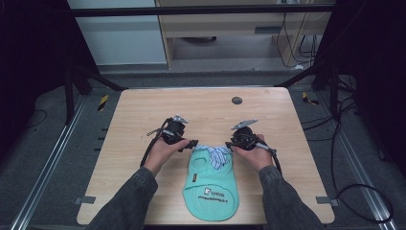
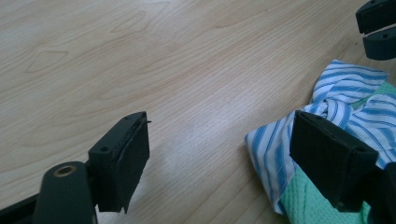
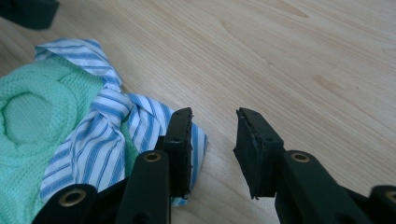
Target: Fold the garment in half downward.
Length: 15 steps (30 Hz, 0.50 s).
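Nearest the camera in the high view, two forearms in dark grey sleeves are seen entering from the bottom edge. Between them a small mint-green garment [image 1: 210,187] is laid flat on the desk [image 1: 143,115], its rounded hem toward the near edge and a printed patch on its lower part. At the far end of the garment a blue-and-white striped collar [image 1: 216,154] is bunched and twisted.

The left gripper [image 1: 194,143] is held just beside the collar's left end. In the left gripper view its jaws are spread wide with bare wood between them; one jaw stands in front of the edge of the striped cloth [image 2: 275,144], and whether it touches the cloth cannot be told. Nothing is grasped by them.

The right gripper [image 1: 230,144] is held at the collar's right end. In the right gripper view its jaws are set apart with a plain gap of bare desk between them; one jaw stands over the corner of the striped collar [image 3: 140,116], but no cloth is pinched. They are released.

Farther off, a small dark round disc [image 1: 236,100] is set into the desk near its far edge. Beyond the desk, a pale cabinet [image 1: 210,28] and loose cables [image 1: 297,43] are seen on the floor.
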### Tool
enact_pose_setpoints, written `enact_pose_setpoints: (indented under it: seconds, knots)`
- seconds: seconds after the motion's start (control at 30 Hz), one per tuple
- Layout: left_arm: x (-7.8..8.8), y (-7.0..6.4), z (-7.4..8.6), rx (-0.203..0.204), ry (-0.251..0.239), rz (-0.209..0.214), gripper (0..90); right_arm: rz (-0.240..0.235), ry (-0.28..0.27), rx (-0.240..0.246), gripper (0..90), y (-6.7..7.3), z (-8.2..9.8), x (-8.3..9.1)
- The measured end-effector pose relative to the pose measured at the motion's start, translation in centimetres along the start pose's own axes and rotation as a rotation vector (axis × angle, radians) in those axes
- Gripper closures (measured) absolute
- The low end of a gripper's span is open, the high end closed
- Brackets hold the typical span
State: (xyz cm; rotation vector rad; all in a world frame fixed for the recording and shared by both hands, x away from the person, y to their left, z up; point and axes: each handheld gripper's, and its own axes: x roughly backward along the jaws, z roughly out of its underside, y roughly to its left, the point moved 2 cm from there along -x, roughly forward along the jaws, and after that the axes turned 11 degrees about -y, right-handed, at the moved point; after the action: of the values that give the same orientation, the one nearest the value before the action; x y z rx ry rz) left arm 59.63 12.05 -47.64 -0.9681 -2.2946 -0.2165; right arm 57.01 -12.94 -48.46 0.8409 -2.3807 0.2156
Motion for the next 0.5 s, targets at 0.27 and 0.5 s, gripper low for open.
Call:
enact_pose_setpoints:
  seconds: [0.27, 0.5]
  knots:
    - [-1.0, -0.6, 0.2, -0.011, 0.036, 0.002, 29.8, -0.006, 0.015, 0.001, 69.1, 0.2, 0.2, -0.3]
    - [-1.5, -0.9, 0.7, -0.043, 0.084, 0.001, 30.7, -0.018, 0.046, 0.005, 62.9, 0.7, 0.3, -1.0]
